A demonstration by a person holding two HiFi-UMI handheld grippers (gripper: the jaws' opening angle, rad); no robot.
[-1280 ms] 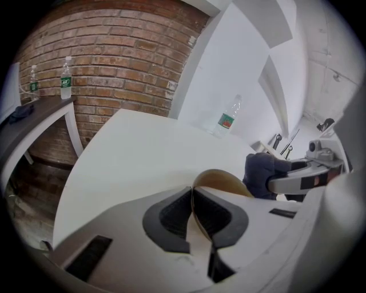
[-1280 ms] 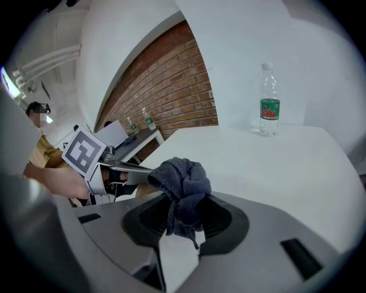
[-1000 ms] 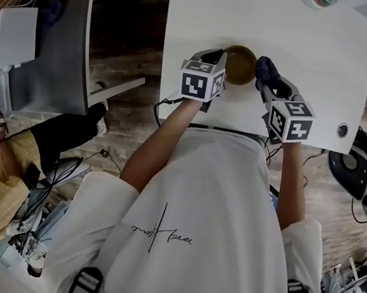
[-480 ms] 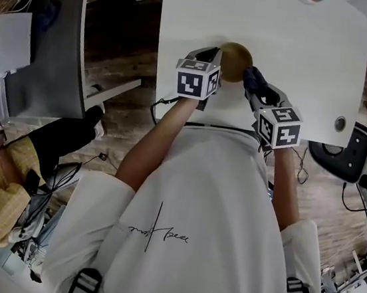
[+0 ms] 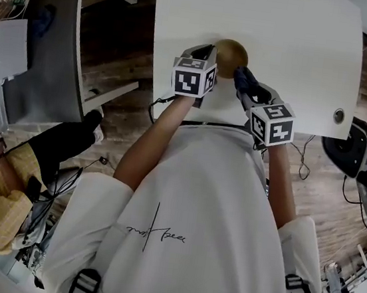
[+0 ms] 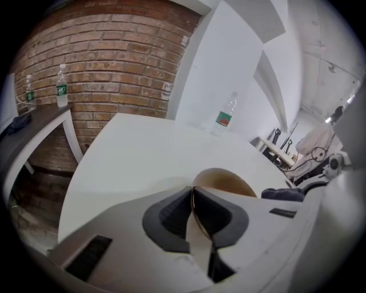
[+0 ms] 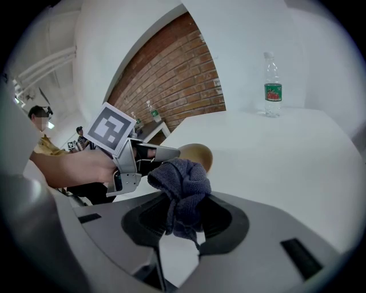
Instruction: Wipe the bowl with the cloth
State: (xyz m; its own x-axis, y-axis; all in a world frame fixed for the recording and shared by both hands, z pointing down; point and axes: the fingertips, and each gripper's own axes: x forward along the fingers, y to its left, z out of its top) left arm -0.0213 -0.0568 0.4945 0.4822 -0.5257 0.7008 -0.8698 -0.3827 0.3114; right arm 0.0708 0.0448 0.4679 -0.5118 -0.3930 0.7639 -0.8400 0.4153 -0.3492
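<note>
the main risk is the bowl (image 6: 229, 182) slipping. the left gripper (image 6: 191, 197) has its jaws nearly together, pinching only the thin rim of the bowl, with one dark pad (image 6: 171, 214) on the outside wall and the other inside. the bowl looks like smooth tan wood or bamboo, rounded and light. it lies just ahead of those fingertips on the white table (image 5: 296, 57). a hard sideways push from the cloth could lever the rim out of that narrow pinch, or skid the bowl across the slick tabletop.

the right gripper (image 7: 182, 220) is clamped on the cloth (image 7: 180, 183), a dark blue knitted rag. it is soft and bunched into a lump that bulges above and ahead of the fingertips, with a loose tail hanging down between the jaws. the bowl sits just beyond that lump. from the head view the cloth seems right at the bowl's edge, but i cannot tell whether it touches.

the second risk, as i judge it, is that the bunch is small. if the right gripper dips too deep, its hard plastic fingertips rather than the fabric could scrape the bowl or knock the left gripper. the tail might also snag on the rim and pull free. a clear plastic bottle (image 7: 273, 86) stands well beyond both grippers.
</note>
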